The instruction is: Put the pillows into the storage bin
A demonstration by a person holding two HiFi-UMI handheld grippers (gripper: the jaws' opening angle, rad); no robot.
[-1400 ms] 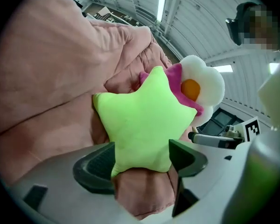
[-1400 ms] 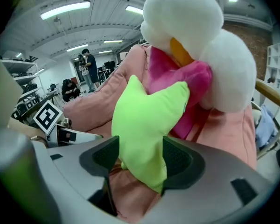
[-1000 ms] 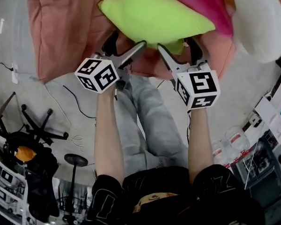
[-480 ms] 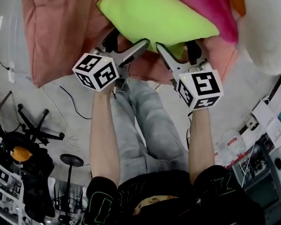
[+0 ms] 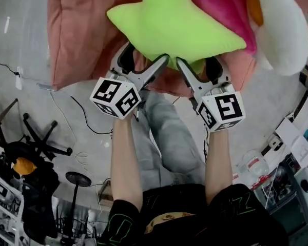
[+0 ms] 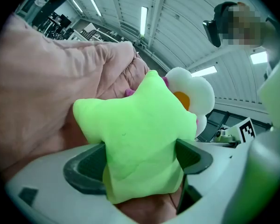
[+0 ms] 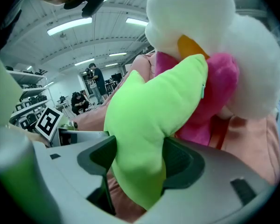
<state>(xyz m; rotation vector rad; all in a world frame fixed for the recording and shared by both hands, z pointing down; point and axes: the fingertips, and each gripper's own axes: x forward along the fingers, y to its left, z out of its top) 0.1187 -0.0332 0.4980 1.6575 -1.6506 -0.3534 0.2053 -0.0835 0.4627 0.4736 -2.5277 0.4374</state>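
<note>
A lime-green star pillow hangs in front of me, gripped at its lower edge from both sides. My left gripper holds its left point; in the left gripper view the pillow fills the gap and both pads press into it. My right gripper pinches the neighbouring point, with the green pillow squeezed between its pads. Both pairs of jaws have just been closing on it. Behind lie a large pink pillow, a magenta pillow and a white flower pillow. No storage bin shows.
The person's jeans-clad legs stand below the grippers on a grey floor. A black office chair base and a loose cable lie at the left. Boxes and bottles crowd the right edge.
Both grippers have narrowed onto the green star pillow's lower points and lifted it slightly. The pile of pillows behind has stayed where it was.
</note>
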